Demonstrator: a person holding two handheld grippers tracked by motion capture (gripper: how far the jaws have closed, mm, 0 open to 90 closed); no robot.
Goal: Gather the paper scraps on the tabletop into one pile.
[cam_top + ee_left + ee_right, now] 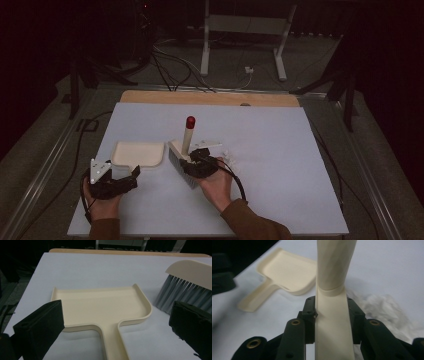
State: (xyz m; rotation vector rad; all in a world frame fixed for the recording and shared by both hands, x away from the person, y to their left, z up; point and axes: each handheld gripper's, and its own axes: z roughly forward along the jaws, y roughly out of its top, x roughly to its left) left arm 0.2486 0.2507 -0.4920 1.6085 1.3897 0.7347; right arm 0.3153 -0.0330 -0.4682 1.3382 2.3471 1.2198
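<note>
A cream dustpan [138, 153] lies flat on the table, left of centre. In the left gripper view its handle [113, 345] runs between the jaws of my open left gripper [117, 308], and neither pad presses on it. From above, the left gripper [122, 175] sits just in front of the pan. My right gripper [196, 161] is shut on a brush [187, 137] with a cream handle, red tip and grey bristles [181, 169]. The right gripper [331, 307] clamps the brush [334, 265] low on its neck. Its bristles [180, 291] stand beside the pan's right edge.
A small heap of white crumpled scraps [227, 156] lies on the table [280, 135] just right of the brush; it also shows as white scraps [384, 307] beyond the right jaw. A wooden strip [210, 98] borders the far edge. Cables and a metal stand occupy the floor behind.
</note>
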